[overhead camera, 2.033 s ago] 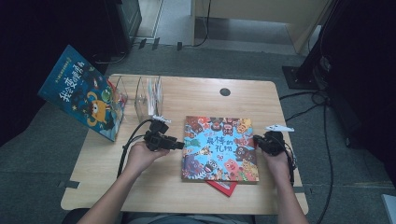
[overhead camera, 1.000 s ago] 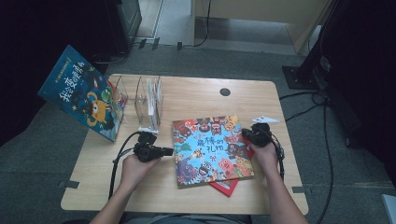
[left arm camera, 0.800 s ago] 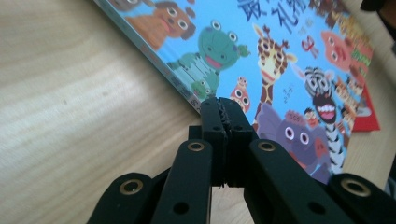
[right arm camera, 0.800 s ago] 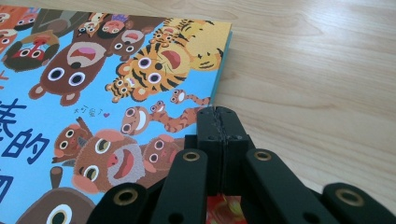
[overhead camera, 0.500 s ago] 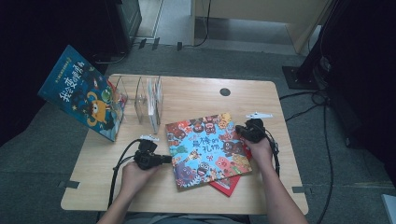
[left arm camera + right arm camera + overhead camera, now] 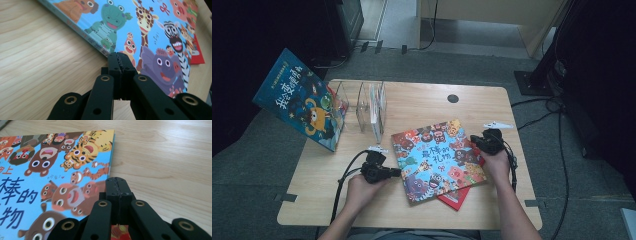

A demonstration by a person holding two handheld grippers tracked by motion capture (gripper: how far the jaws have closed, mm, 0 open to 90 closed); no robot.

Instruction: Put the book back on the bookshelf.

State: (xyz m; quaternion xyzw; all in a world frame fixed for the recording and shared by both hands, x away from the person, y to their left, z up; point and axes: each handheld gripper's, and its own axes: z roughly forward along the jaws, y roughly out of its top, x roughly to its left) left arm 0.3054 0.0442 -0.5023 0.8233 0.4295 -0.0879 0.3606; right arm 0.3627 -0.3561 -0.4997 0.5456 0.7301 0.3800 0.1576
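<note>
Books three in all, animal book (image 6: 437, 159) mid-table atop red book (image 6: 455, 198), blue book (image 6: 302, 106) leaning far left, two grippers, left gripper (image 6: 395, 173) and right gripper (image 6: 476, 144) clenched empty at its edges.

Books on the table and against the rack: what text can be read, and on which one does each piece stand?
"最棒的礼物": large title on the animal picture book; "棒的" and "物" show in the right gripper view.
"我会变魔术": my best reading of the yellow title on the blue book leaning at the rack; the last characters are uncertain.
Small line above that title: too blurred.
Animal book's spine print: too small.
Red book: no text visible.
</note>
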